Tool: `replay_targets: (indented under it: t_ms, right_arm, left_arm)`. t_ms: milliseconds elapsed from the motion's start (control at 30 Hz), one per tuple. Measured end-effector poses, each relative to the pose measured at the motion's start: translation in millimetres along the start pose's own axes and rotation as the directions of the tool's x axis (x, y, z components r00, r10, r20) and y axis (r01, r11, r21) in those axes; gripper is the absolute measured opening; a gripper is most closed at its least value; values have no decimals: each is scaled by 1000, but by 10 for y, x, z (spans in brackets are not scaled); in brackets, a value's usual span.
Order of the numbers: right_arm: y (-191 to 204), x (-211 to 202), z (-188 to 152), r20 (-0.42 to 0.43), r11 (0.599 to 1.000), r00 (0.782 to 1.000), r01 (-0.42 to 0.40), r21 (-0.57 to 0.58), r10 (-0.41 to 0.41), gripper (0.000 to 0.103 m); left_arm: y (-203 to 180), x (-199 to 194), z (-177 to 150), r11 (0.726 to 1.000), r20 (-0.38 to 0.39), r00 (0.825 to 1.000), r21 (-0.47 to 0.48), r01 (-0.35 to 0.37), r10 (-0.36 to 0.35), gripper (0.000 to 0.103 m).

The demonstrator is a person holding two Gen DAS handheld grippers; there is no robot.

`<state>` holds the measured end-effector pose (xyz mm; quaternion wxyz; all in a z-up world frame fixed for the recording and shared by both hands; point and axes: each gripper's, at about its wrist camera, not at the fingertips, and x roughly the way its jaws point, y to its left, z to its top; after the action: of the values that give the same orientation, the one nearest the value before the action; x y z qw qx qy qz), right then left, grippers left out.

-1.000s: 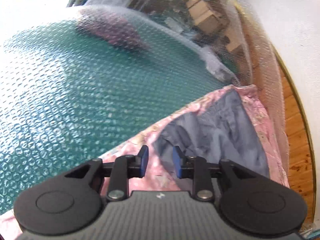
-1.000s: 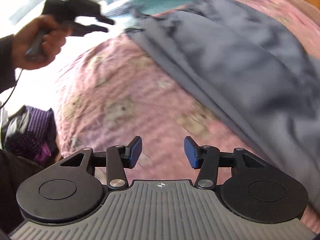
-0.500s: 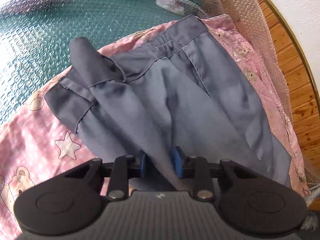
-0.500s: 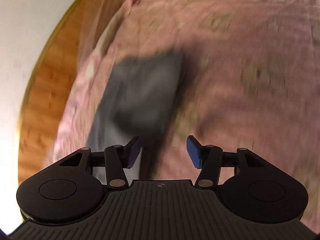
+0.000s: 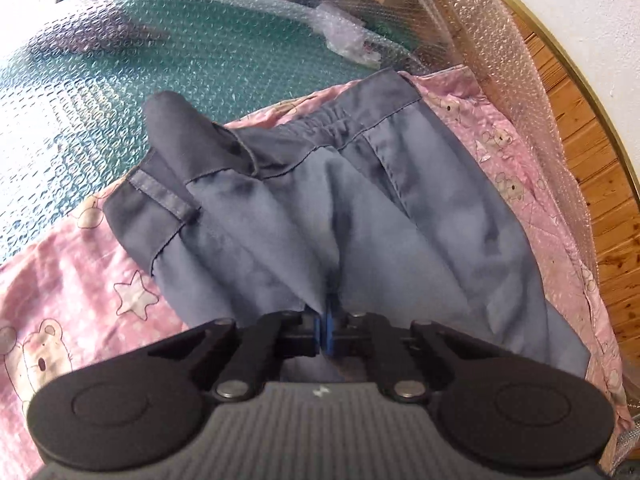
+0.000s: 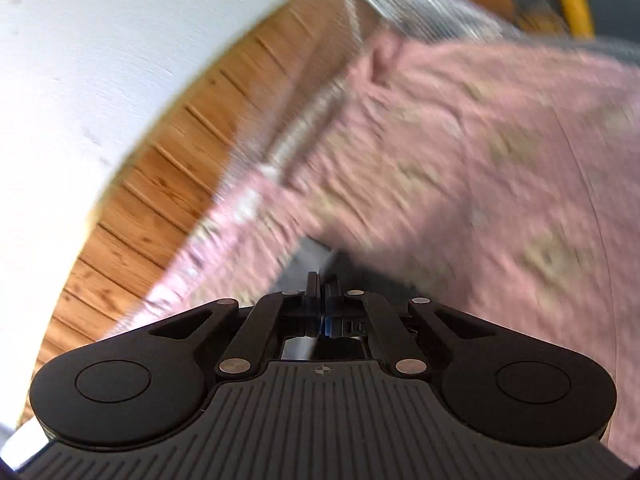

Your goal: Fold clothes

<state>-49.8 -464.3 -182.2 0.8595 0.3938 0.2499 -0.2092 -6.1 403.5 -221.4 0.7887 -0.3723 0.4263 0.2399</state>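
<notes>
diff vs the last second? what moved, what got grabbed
Both sets of jaws have just been closing. The left hand-held gripper moved in over the grey trousers and pinched a fold of them. The right hand-held gripper swung toward the wood-panelled wall and shut at a grey cloth edge; blur hides whether it holds it. The pink bear-print sheet stayed as it was.

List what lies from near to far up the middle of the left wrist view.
Left tool, shut on the grey trousers → trouser waistband → pink bear-print sheet → green bubble wrap.
</notes>
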Motion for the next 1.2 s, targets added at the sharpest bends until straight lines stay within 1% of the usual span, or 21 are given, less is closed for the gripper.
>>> replay_targets:
  t_ms: [100,200,267,333,400,500,600,667,733,767,800,833,900,933,967,1000,1033,1067,1100,1167,1200]
  right_arm:
    - [-114,270,0,-105,997,992,75,-18,-76,0]
    - [-271,499,-57,-192,990,971,142,-2,-140,0]
    - [-313,497,-57,-184,993,977,117,30,-109,0]
    - [-235,458,17,-142,997,987,71,11,-69,0]
    - [-133,420,97,-99,999,995,28,-17,-30,0]
    - [-102,567,83,-142,993,984,98,-60,-105,0]
    - [-186,704,-30,-213,981,958,179,-73,-191,0]
    - [-189,654,-27,-211,983,961,174,-52,-181,0]
    - [-166,627,-11,-218,984,960,166,-57,-175,0]
    - [-144,624,-5,-220,982,958,171,-77,-184,0]
    - [-126,623,2,-221,980,956,175,-90,-191,0]
    - [-114,625,10,-222,980,955,178,-94,-195,0]
    - [-93,626,21,-223,978,954,184,-97,-202,0]
    - [-90,619,20,-221,978,953,189,-91,-205,0]
    - [-87,613,18,-220,977,953,193,-86,-207,0]
    - [-84,607,17,-218,977,953,197,-80,-210,0]
    - [-87,615,4,-221,976,951,204,-80,-217,0]
    - [-98,639,-25,-230,973,946,214,-88,-229,0]
    - [-106,664,-50,-237,970,941,224,-96,-241,1]
    - [-101,680,-66,-238,966,938,234,-106,-253,1]
    - [-96,679,-62,-239,966,937,235,-102,-254,2]
  left_arm:
    - [51,120,-102,999,-28,999,4,-41,41,4]
    - [55,136,-133,999,-13,999,-10,-48,48,4]
    - [28,85,-127,999,13,999,-6,-51,51,4]
    - [12,-45,-120,1000,81,996,-14,-22,23,3]
    - [22,-111,-133,1000,107,994,-28,-8,11,3]
    - [94,14,-188,999,26,999,-28,-31,32,5]
    - [207,-19,-184,996,36,999,-84,-9,12,17]
    - [225,-124,-119,995,92,996,-102,-4,13,37]
    - [223,-181,11,996,136,991,-93,13,0,43]
    - [221,-201,84,996,154,988,-86,23,-10,40]
    - [218,-221,157,996,173,985,-78,33,-19,33]
    - [196,-235,230,997,186,982,-60,51,-39,2]
    - [132,-280,337,993,216,970,-14,120,-114,1]
    - [126,-343,341,983,250,952,1,185,-180,1]
    - [171,-357,317,974,271,937,4,228,-221,1]
    - [263,-329,267,968,284,928,-8,253,-240,1]
    - [396,-215,228,967,258,940,-63,247,-223,1]
    - [557,-36,195,965,197,963,-150,214,-183,2]
    - [642,51,164,961,168,972,-194,197,-166,3]
    - [686,75,118,958,164,974,-219,187,-153,14]
    - [708,87,95,956,163,976,-232,182,-147,14]
